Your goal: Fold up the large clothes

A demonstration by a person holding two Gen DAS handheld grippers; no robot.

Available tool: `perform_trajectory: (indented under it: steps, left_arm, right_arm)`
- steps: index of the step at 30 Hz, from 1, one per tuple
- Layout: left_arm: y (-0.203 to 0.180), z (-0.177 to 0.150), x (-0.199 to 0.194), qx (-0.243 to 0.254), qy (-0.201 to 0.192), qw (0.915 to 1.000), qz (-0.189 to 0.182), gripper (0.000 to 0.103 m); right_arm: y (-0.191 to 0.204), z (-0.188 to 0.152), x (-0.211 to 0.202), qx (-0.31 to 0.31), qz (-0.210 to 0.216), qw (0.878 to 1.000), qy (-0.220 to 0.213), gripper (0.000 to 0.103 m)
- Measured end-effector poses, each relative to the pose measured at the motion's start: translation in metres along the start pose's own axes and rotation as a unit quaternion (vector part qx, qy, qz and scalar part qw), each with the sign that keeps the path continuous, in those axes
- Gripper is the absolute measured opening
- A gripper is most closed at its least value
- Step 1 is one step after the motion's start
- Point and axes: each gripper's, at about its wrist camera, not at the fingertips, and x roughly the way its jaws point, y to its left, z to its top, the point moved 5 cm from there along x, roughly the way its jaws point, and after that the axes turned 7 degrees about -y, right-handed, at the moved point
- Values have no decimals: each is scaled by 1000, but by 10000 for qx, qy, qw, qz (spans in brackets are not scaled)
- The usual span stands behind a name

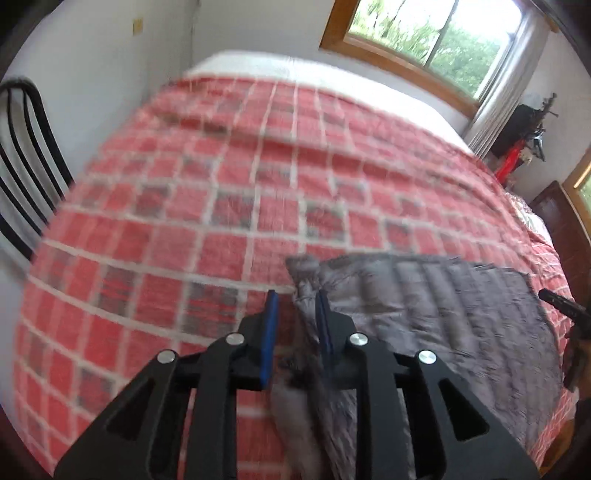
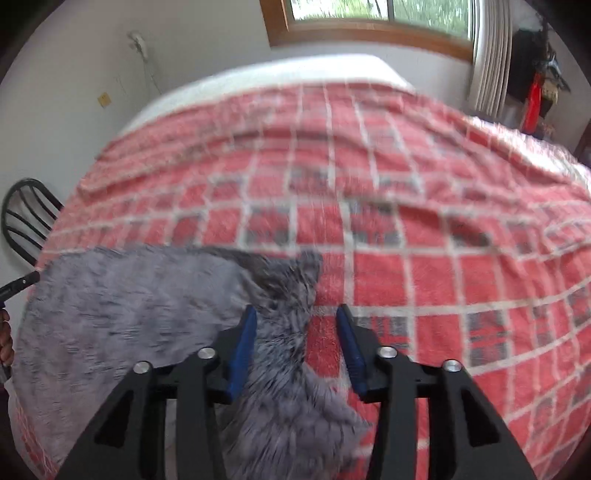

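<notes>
A large grey fuzzy garment (image 1: 436,314) lies folded on a bed with a red checked bedspread (image 1: 221,192). In the left wrist view my left gripper (image 1: 297,314) is open at the garment's left edge, with grey fabric between its blue pads and hanging below. In the right wrist view the garment (image 2: 122,317) spreads to the left, and its right corner lies between the open fingers of my right gripper (image 2: 297,325). The fabric looks loose, not pinched. Both views are motion blurred.
The bedspread (image 2: 424,240) covers most of the bed, with white sheet at the far end. A black chair (image 1: 26,155) stands at the left of the bed. A window (image 1: 424,33), curtains and dark furniture (image 1: 561,236) line the far and right walls.
</notes>
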Motion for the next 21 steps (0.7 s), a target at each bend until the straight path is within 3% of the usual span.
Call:
perform_trajectory:
  steps: [2, 6, 9, 12, 17, 21]
  left_arm:
    - [-17, -2, -32, 102, -143, 9990, -404, 18]
    - [-45, -34, -55, 330, 53, 9969, -711, 18]
    - [-48, -65, -35, 477, 464, 9965, -505, 14]
    - [-37, -84, -11, 357, 782, 9958, -314, 6]
    - [-33, -91, -7, 314, 874, 9953, -274, 5]
    - [-49, -81, -65, 676, 329, 9961, -465, 5]
  right_arm:
    - [10, -3, -29, -43, 221, 9997, -48, 42]
    - [33, -31, -57, -235, 501, 9984, 95, 20]
    - [49, -58, -53, -471, 452, 9974, 307, 10]
    - [48, -78, -29, -551, 134, 9962, 655, 0]
    - [47, -85, -20, -484, 16, 9958, 781, 0]
    - [58, -82, -76, -350, 449, 9982, 213, 0]
